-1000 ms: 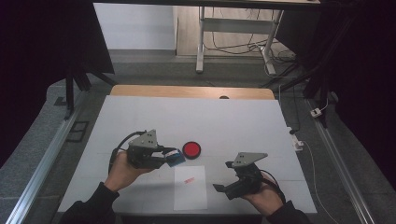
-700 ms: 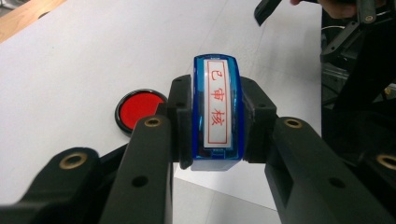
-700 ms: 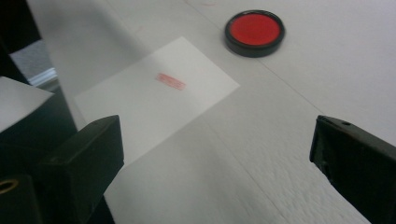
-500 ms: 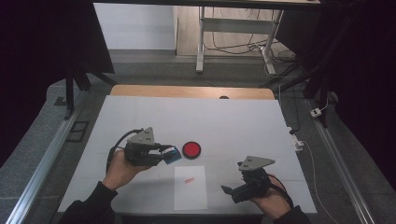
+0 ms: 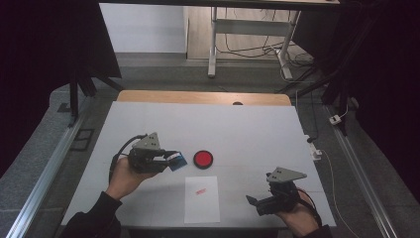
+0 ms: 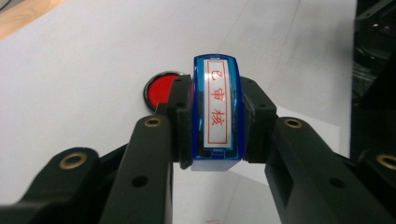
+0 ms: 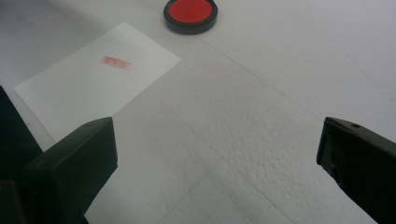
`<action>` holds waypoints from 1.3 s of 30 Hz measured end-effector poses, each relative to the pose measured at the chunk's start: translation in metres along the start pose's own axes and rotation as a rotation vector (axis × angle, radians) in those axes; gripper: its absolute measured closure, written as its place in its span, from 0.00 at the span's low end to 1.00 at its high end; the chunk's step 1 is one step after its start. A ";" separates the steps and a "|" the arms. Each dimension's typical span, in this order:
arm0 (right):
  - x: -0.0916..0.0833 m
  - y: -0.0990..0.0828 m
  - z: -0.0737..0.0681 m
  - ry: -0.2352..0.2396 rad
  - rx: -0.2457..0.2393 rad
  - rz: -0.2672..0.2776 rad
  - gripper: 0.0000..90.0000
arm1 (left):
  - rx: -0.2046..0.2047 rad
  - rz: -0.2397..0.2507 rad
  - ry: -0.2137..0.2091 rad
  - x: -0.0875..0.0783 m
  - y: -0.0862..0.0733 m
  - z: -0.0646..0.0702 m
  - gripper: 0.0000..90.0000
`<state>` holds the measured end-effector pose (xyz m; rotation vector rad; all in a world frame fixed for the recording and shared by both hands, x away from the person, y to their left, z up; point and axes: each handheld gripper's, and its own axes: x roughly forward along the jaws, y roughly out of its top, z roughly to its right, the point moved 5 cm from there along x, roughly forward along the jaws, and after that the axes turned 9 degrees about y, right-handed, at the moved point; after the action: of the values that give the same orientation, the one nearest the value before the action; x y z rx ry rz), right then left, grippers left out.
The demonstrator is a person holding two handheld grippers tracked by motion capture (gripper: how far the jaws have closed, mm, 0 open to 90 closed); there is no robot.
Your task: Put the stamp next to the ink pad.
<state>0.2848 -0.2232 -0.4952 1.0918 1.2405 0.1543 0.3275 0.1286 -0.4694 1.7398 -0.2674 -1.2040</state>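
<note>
My left gripper (image 5: 171, 159) is shut on a blue stamp (image 5: 177, 160) and holds it just above the white table, left of a round red ink pad (image 5: 202, 158). In the left gripper view the stamp (image 6: 217, 107) sits clamped between the jaws, its label with red characters facing the camera, and the ink pad (image 6: 159, 88) lies behind it. A white sheet of paper (image 5: 202, 198) with a small red print (image 5: 200, 191) lies near the front edge. My right gripper (image 5: 253, 203) is to the right of the sheet. Its jaws have just been opening and stand open with nothing between them (image 7: 215, 154).
A wooden strip (image 5: 203, 97) runs along the table's far edge. Metal rails (image 5: 49, 168) flank both sides. A small white plug with a cable (image 5: 313, 148) sits at the right edge. Desk legs and cables stand on the floor beyond.
My right hand has slid to the right and a little toward the front edge, away from the paper. The left gripper keeps the stamp in the same place.
</note>
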 end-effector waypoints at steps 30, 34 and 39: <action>-0.015 -0.012 0.008 -0.042 0.045 0.002 0.00 | -0.123 -0.149 0.167 0.018 -0.047 -0.049 0.77; -0.014 -0.012 0.008 -0.041 0.043 -0.002 0.00 | -0.108 -0.167 0.182 0.022 -0.051 -0.051 0.77; -0.014 -0.012 0.007 -0.041 0.038 -0.010 0.00 | -0.120 -0.188 0.182 0.028 -0.058 -0.056 0.77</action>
<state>0.2805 -0.2422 -0.4952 1.1164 1.2168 0.1001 0.3679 0.1732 -0.5300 1.7846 0.0770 -1.1590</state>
